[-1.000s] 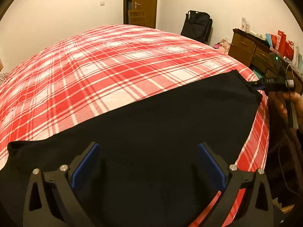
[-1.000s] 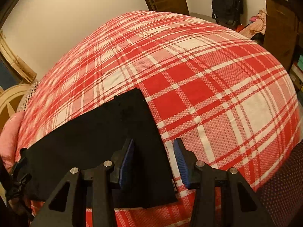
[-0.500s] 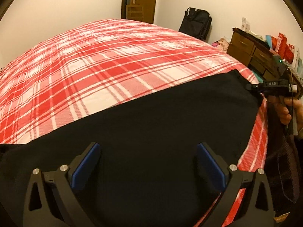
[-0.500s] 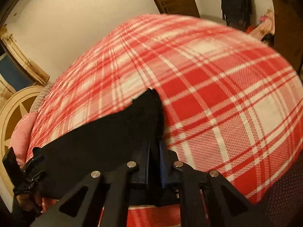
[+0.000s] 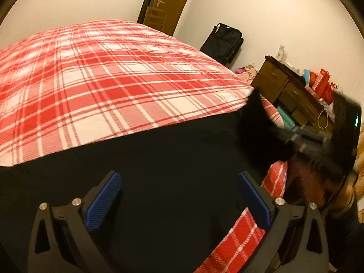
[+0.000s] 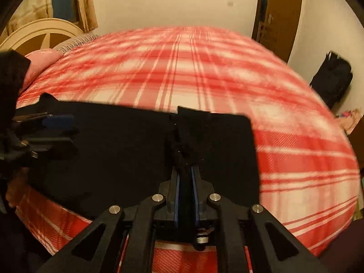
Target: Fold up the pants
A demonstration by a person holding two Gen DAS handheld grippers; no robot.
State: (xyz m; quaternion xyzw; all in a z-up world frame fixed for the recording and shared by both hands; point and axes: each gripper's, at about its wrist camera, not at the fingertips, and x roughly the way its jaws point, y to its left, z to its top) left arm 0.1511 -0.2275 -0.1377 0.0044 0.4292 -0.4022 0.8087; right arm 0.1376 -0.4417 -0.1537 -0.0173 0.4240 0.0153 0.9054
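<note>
**Black pants on the plaid bedspread, right end pinched**

Black pants (image 5: 159, 170) spread flat across the near edge of the red-and-white plaid bedspread (image 5: 102, 79); same pants (image 6: 118, 154) seen lengthwise in the right wrist view, with a raised fold at the right end. Right gripper (image 6: 186, 182) clenched on that fold — dark cloth sandwiched between the blue pads (image 6: 176, 188), standing up above the fingertips. Left gripper (image 5: 179, 195) released, jaws wide apart, blue pads (image 5: 103, 201) poised over the pants with cloth visible between them; contact with the cloth not determinable. Left gripper also visible at the left end of the pants in the right wrist view (image 6: 52, 132), jaws apart.

No readable writing or brand marks; motion blur over much of both views.

Beyond the bedspread's far right corner: wooden dresser (image 5: 279, 88), drawers closed, red gift bags (image 5: 320, 84) standing on top — contents not visible. Black backpack (image 5: 224, 43) against the wall past the bedspread's far edge, closed. Wooden door (image 5: 168, 0) behind the bedspread. Pink pillow (image 6: 43, 61) at the bedspread's left end, by a cream headboard (image 6: 38, 34).
</note>
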